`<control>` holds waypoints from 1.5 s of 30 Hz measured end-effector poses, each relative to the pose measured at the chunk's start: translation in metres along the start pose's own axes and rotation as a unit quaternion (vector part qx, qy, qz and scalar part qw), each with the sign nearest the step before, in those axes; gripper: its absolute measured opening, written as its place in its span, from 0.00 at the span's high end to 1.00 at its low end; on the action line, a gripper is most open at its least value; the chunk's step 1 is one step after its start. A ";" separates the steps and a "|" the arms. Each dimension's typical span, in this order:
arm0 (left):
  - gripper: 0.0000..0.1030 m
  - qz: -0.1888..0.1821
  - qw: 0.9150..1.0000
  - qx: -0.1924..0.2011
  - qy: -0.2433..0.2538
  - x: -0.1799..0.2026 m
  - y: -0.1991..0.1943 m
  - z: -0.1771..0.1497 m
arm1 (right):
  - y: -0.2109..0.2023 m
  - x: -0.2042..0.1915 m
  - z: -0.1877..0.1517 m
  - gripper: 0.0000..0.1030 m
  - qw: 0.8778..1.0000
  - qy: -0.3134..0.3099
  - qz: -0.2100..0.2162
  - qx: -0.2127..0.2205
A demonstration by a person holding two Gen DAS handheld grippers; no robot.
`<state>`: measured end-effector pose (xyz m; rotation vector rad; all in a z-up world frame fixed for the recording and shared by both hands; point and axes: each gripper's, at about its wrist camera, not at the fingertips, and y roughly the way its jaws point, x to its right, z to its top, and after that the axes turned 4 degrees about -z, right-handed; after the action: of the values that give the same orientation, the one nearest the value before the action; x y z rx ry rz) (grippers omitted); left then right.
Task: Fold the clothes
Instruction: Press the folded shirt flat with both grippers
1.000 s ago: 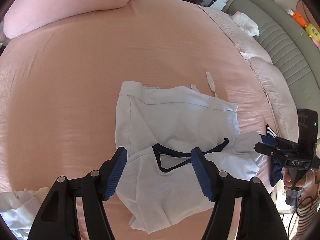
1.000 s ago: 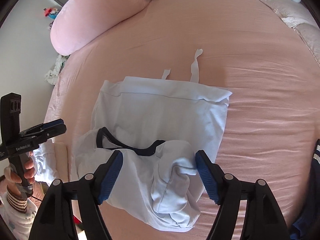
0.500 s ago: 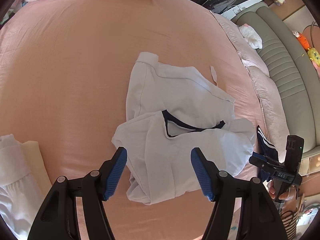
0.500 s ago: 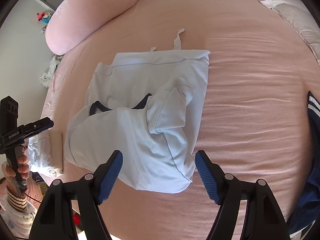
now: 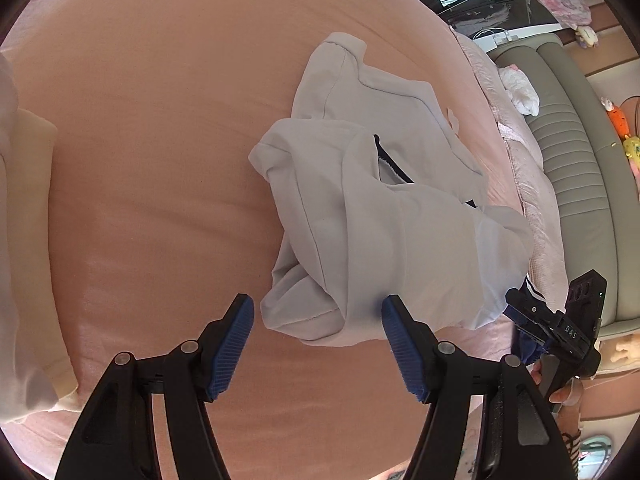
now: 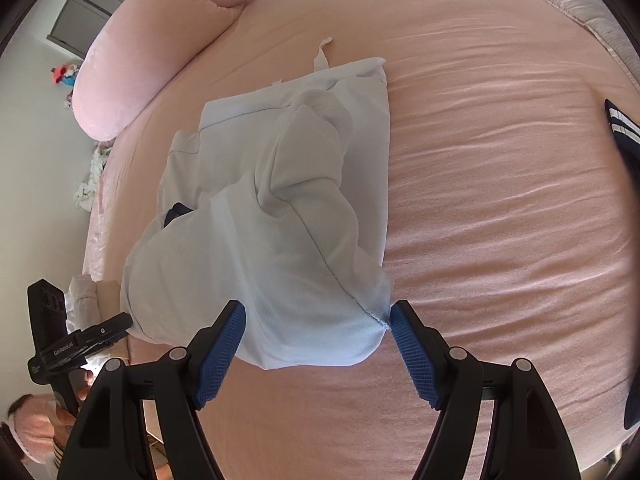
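A white shirt (image 5: 360, 216) with a navy collar (image 5: 394, 166) lies crumpled and partly folded over itself on the pink bed (image 5: 160, 160). My left gripper (image 5: 317, 308) is open and hangs low over the shirt's near left corner, whose bunched hem lies between the fingers without being pinched. My right gripper (image 6: 318, 312) is open too, straddling the shirt's (image 6: 280, 220) near right corner; the seam end lies right beside the right pad (image 6: 412, 348). Each gripper shows in the other's view, the right gripper (image 5: 560, 328) at the far right and the left gripper (image 6: 80, 344) at the far left.
A long pink pillow (image 6: 152, 52) lies at the head of the bed. Folded white clothes (image 5: 24, 240) are stacked at the left edge, and a navy garment with white stripes (image 6: 624, 132) lies at the right. A grey-green sofa (image 5: 580, 184) stands beyond the bed.
Both grippers have sunk toward the shirt's near edge and rolled, so the shirt looms larger and tilted. The jaws kept the same width. The shirt itself has not moved.
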<state>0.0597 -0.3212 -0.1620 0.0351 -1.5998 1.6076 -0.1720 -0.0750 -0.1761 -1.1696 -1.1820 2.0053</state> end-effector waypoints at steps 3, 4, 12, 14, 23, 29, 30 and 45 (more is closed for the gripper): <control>0.38 -0.001 1.000 0.004 -0.008 0.000 0.005 -0.001 | 0.000 0.005 0.000 0.28 1.000 0.023 0.017 0.013; 0.37 -0.002 1.000 0.005 -0.010 -0.001 0.007 0.000 | 0.000 0.006 0.001 0.28 0.999 0.026 0.018 0.016; 0.37 -0.006 0.999 0.022 -0.036 0.001 0.020 0.000 | 0.011 0.000 0.002 0.28 0.999 0.025 0.019 0.036; 0.37 0.000 0.999 0.029 -0.035 0.004 0.019 -0.003 | 0.013 -0.002 0.002 0.28 0.999 0.025 0.017 0.036; 0.32 0.073 0.996 0.052 -0.012 0.029 0.023 -0.011 | 0.013 0.004 0.002 0.49 0.998 0.042 0.011 0.038; 0.26 0.124 0.991 0.054 0.022 0.039 0.048 -0.013 | 0.014 -0.007 -0.003 0.72 0.999 0.001 -0.020 0.033; 0.27 0.119 0.991 0.058 0.009 0.035 0.048 -0.013 | 0.014 -0.010 -0.005 0.75 0.999 -0.010 -0.026 0.037; 0.84 0.041 0.996 0.082 -0.021 0.016 0.010 -0.053 | -0.001 -0.040 -0.057 0.81 0.983 -0.142 -0.113 0.033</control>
<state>0.0712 -0.2673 -0.1713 0.0918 -1.5151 1.8094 -0.1031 -0.0817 -0.1723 -0.6973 -1.3087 2.0609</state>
